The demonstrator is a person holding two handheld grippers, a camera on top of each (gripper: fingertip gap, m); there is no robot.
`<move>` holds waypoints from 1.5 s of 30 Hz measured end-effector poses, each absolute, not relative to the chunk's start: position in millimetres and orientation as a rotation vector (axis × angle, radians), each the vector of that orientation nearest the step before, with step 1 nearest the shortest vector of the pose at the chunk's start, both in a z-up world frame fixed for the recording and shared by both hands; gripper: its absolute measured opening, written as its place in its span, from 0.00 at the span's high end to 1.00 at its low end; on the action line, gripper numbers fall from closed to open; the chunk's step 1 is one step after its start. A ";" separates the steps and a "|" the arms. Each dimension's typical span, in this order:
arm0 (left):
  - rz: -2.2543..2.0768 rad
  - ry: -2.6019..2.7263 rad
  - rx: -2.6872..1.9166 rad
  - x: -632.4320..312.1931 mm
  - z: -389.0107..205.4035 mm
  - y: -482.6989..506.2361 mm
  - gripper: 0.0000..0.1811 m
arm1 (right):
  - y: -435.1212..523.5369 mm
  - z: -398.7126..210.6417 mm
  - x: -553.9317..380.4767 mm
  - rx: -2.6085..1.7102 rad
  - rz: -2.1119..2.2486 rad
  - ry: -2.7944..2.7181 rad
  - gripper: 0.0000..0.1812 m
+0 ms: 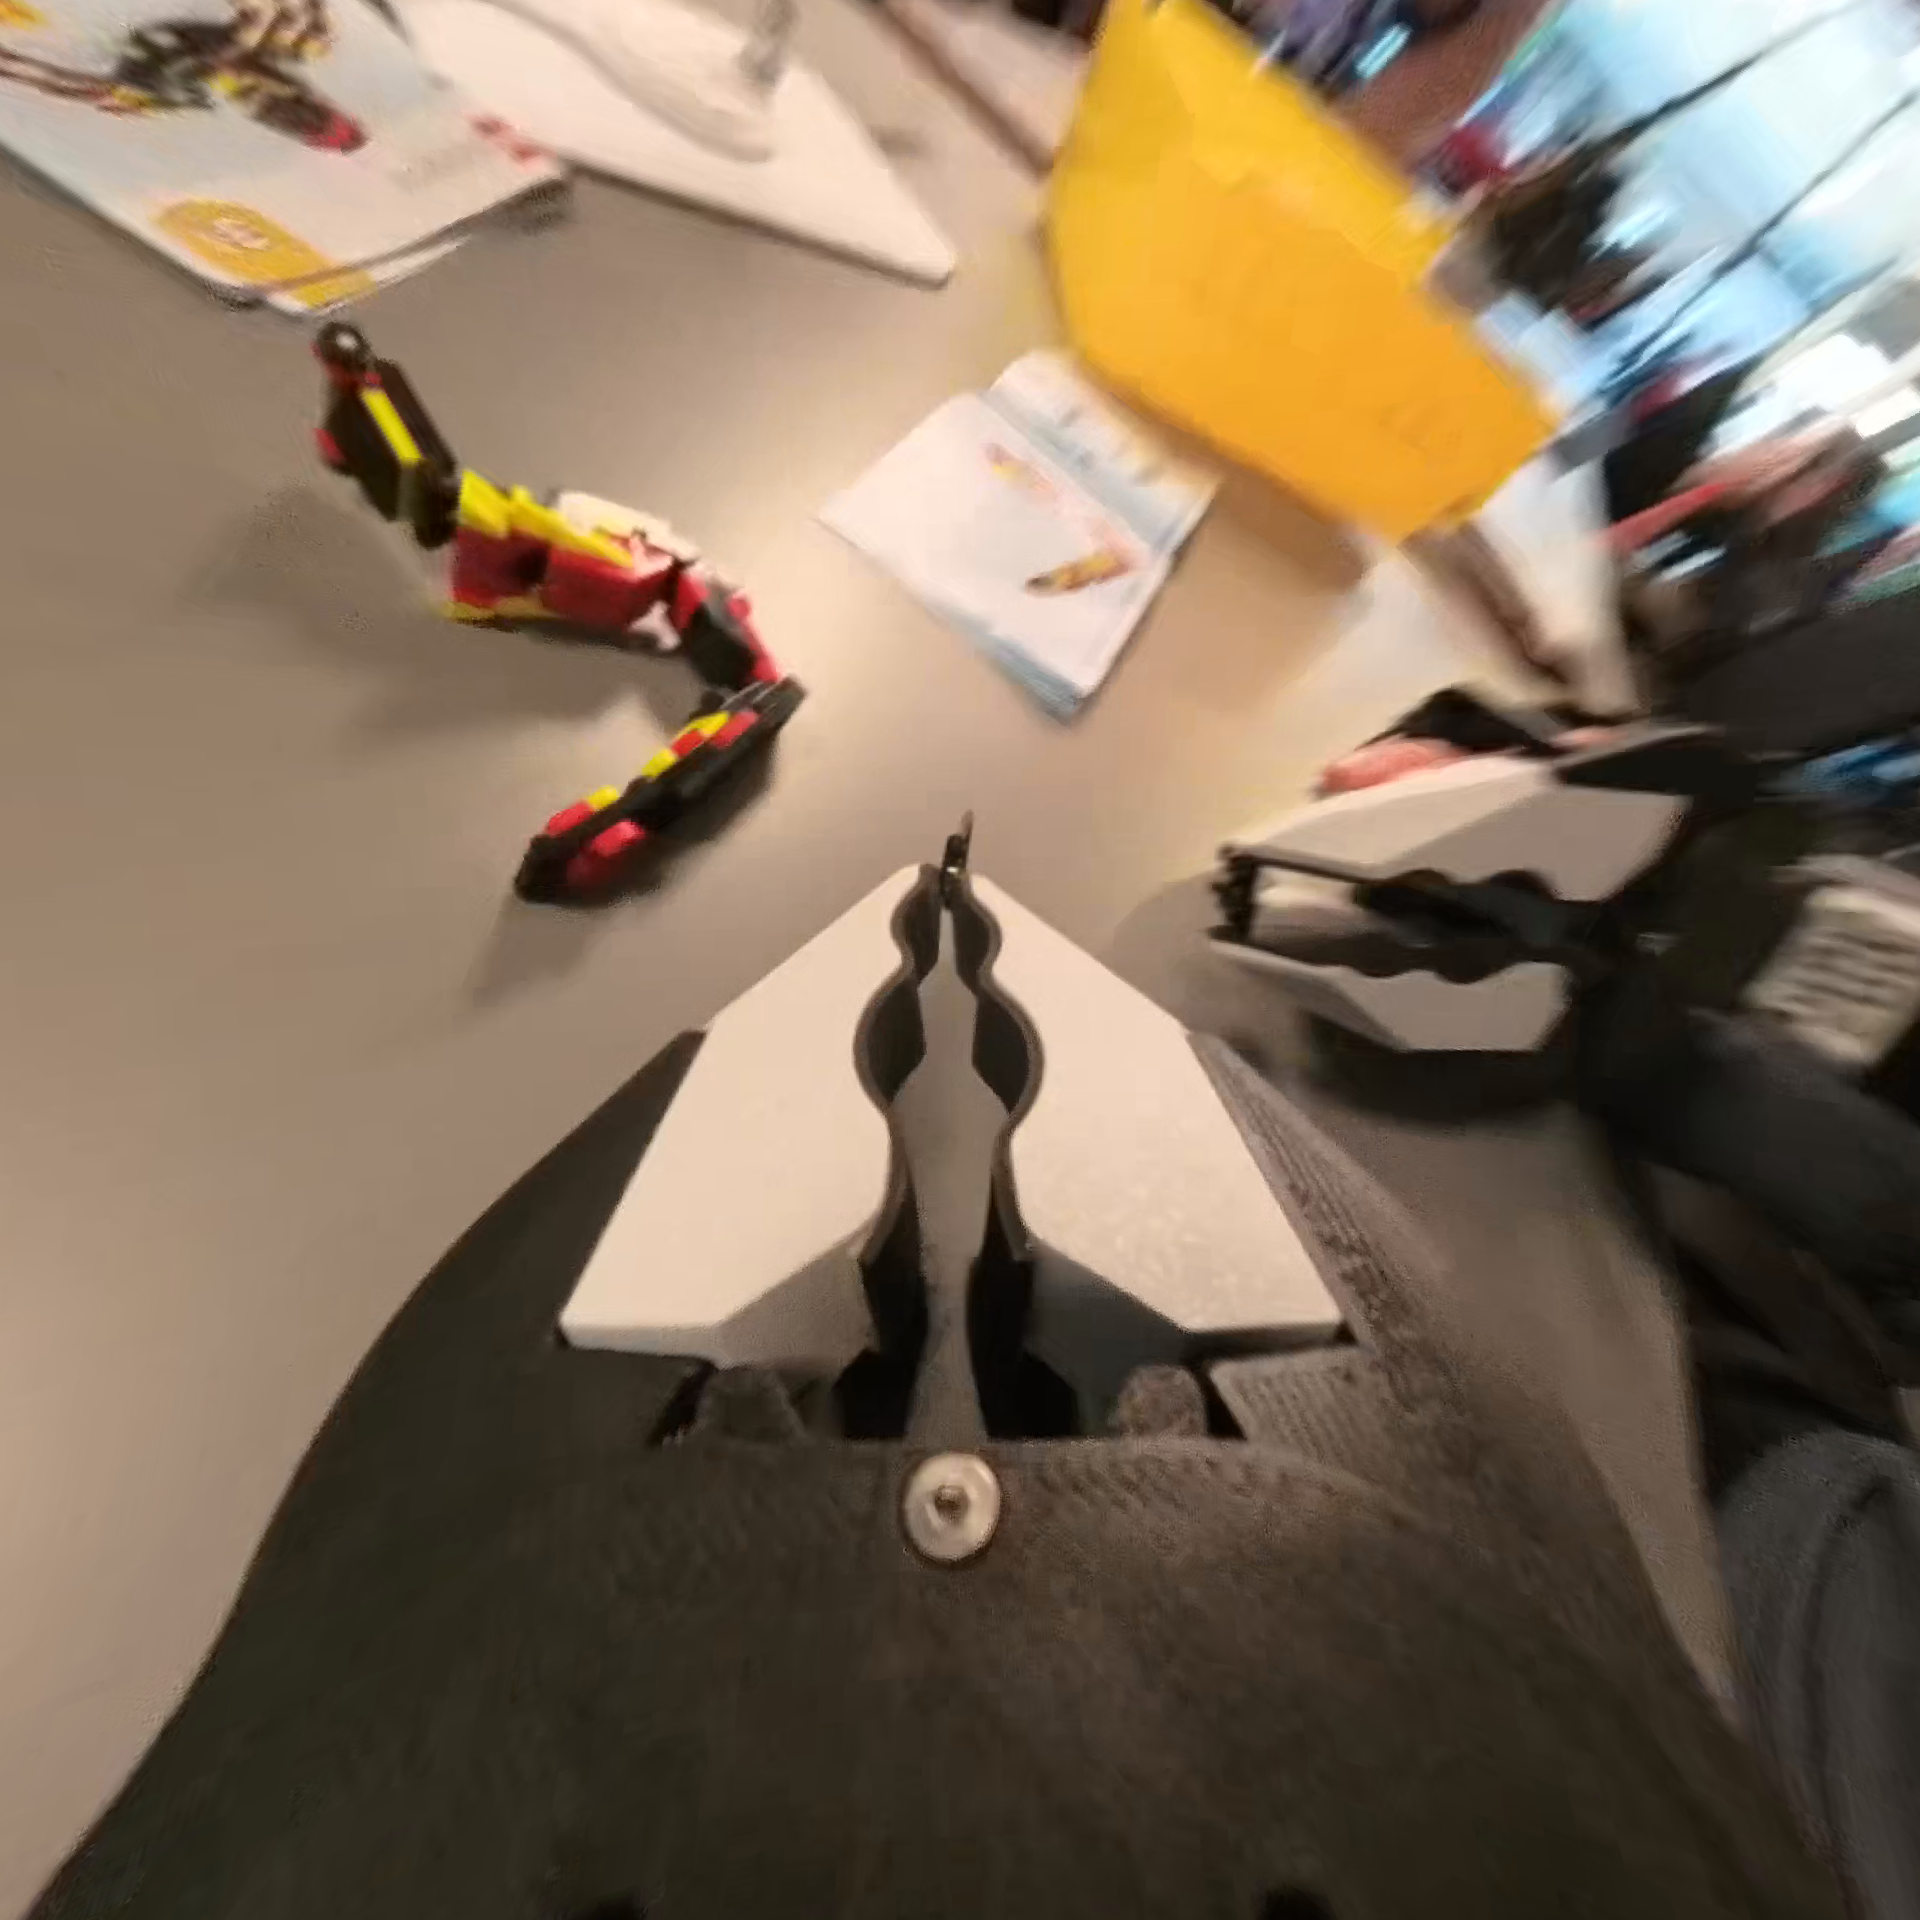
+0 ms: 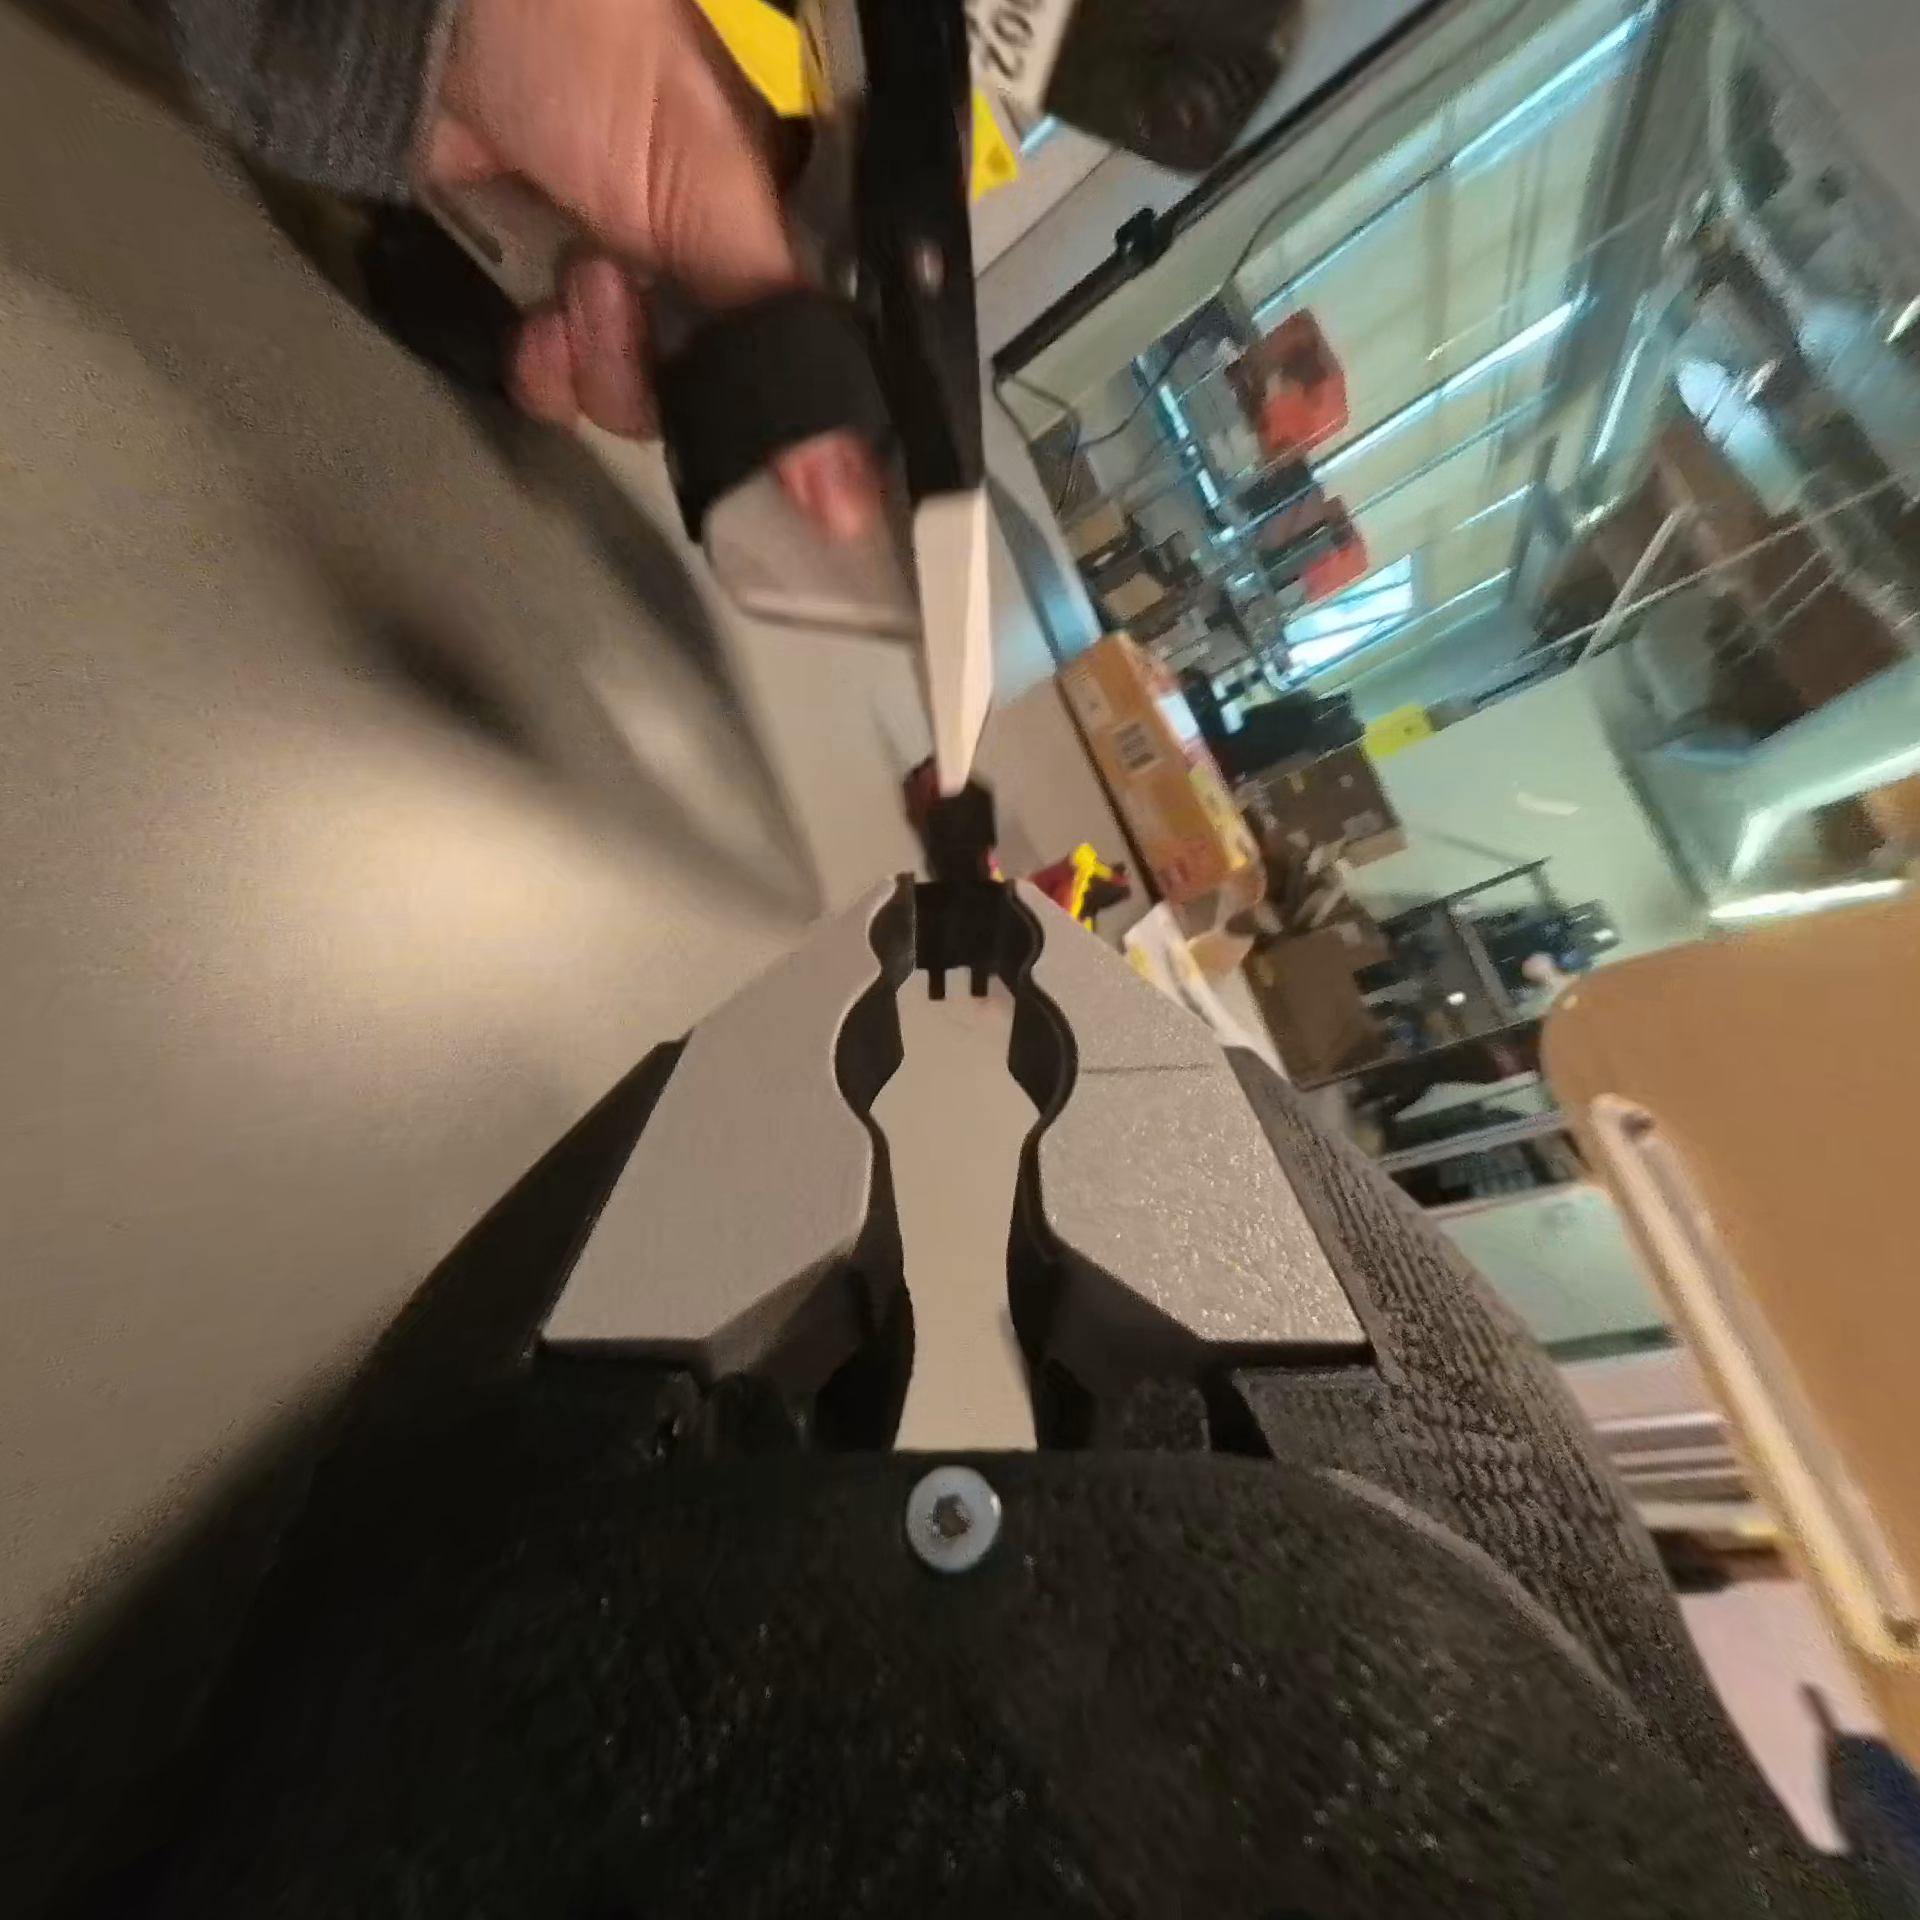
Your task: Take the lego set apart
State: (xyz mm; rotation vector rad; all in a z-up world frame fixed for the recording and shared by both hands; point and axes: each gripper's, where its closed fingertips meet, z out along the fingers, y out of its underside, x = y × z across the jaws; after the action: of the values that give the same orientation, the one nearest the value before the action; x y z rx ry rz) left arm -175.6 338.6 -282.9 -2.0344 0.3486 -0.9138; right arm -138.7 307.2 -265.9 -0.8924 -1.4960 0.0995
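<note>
1. Far left on the grey table (image 1: 208, 935), a glossy instruction booklet (image 1: 260, 187) lies flat near the back edge, well apart from the work.
2. Just right of it, the long red, yellow and black lego model (image 1: 623, 623) rests curved on the tabletop, untouched by either tool; most of the set seems still to be in one piece.
3. Toward the middle, the left gripper (image 1: 954, 883) is clenched on a thin black lego piece (image 1: 958, 844) that pokes out past its tips, probably a part already pulled free.
4. Beyond it, an open white leaflet (image 1: 1029, 530) lies beside a yellow box (image 1: 1247, 229), likely the bin for loose parts.
5. At the right, the right gripper (image 1: 1236, 904) lies sideways above the table; in its own view it (image 2: 958, 920) is clamped on a small black lego block (image 2: 961, 935).
6. That view suggests the two pieces meet tip to tip, likely so they can be pulled apart; blur hides the joint.
</note>
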 end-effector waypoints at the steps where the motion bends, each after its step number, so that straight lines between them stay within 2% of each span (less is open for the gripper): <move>1: -0.990 0.318 -1.998 -176.6 -277.2 337.0 1.00 | 309.5 -267.8 -131.1 -0.921 0.118 -1.492 0.93; 15: -1.072 0.479 -1.979 -151.0 -274.0 321.2 0.99 | 320.1 -253.7 -121.1 -1.008 0.325 -1.368 0.93; 17: -1.038 0.527 -1.889 -148.5 -255.8 316.9 0.99 | 322.3 -252.1 -120.0 -1.003 0.315 -1.354 0.93; 20: -0.861 0.494 -1.699 -162.6 -194.3 303.8 0.99 | 324.1 -250.2 -118.6 -1.000 0.314 -1.341 0.93; 22: -0.670 0.358 -1.603 -193.3 -149.7 283.6 0.99 | 324.4 -249.2 -118.0 -0.998 0.320 -1.333 0.93; 24: -0.418 0.169 -1.616 -245.3 -129.2 261.0 0.99 | 323.6 -248.7 -118.5 -0.996 0.332 -1.333 0.93; 26: -0.203 -0.007 -1.761 -304.5 -138.4 236.8 0.99 | 321.4 -249.1 -119.8 -0.990 0.347 -1.341 0.93; 30: 0.225 -0.267 -2.201 -404.6 -197.6 175.9 0.99 | 319.2 -249.7 -122.1 -0.988 0.368 -1.351 0.93; 37: 0.076 -0.410 -2.623 -438.5 -280.2 143.3 0.99 | 330.0 -250.5 -118.1 -1.048 0.344 -1.317 0.93; 42: 0.104 -0.488 -2.624 -450.3 -294.6 146.7 0.83 | 324.3 -251.1 -120.1 -1.035 0.375 -1.337 0.92; 43: 0.138 -0.511 -2.607 -453.3 -291.4 146.0 0.78 | 322.3 -250.8 -121.0 -1.033 0.390 -1.342 0.93; 45: 0.265 -0.512 -2.524 -457.1 -272.7 145.6 0.75 | 317.2 -248.4 -123.0 -1.045 0.455 -1.340 0.92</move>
State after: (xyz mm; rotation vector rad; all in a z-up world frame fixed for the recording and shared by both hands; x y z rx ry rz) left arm -457.1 145.6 -272.7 -2.5237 -0.5120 0.2653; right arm -123.0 317.2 -248.4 -1.0447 -1.3400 0.4553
